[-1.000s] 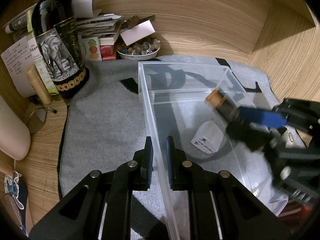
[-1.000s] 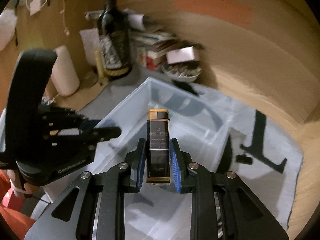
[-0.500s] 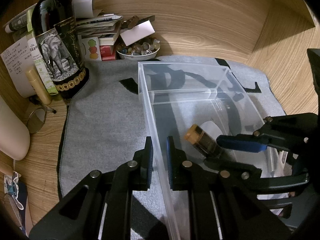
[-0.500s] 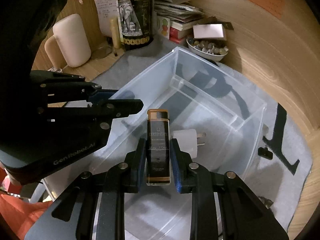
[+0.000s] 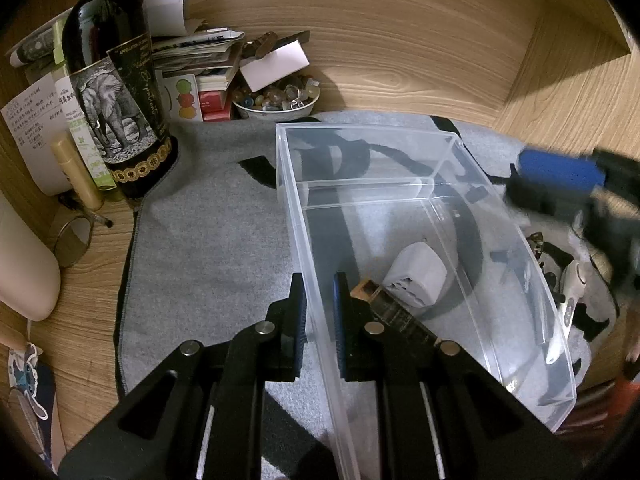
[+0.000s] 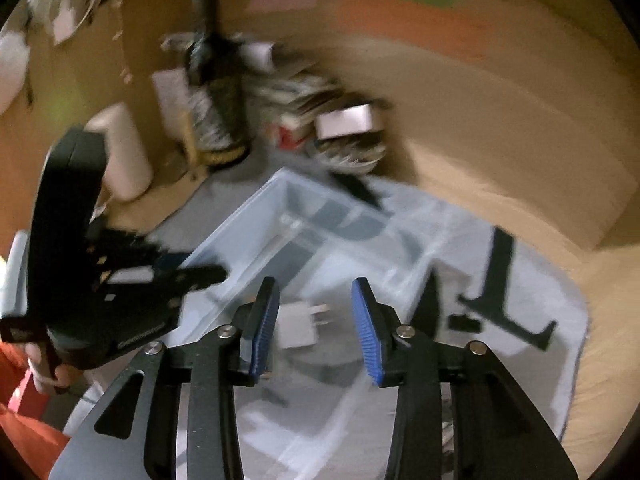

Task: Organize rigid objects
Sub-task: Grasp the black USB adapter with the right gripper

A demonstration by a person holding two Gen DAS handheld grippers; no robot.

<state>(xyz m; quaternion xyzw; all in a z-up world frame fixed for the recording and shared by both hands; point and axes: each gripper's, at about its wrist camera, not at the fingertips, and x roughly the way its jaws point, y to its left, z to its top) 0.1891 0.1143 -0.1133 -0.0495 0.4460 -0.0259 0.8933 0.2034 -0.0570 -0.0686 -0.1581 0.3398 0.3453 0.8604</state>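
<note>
A clear plastic bin stands on a grey mat. My left gripper is shut on the bin's left wall. Inside the bin lie a white plug adapter and a black-and-gold lighter, partly hidden behind my left finger. My right gripper is open and empty above the bin; the view is blurred. The adapter shows between its fingers. It also shows in the left wrist view, to the right of the bin.
A dark wine bottle, a bowl of beads, stacked papers and a cream cylinder stand at the back left. Small items, one a white tool, lie right of the bin. Wooden walls enclose the back and right.
My right gripper has opened and let go of the lighter, which now lies in the bin by the adapter. It has drawn back up and right. The left gripper has not moved.
</note>
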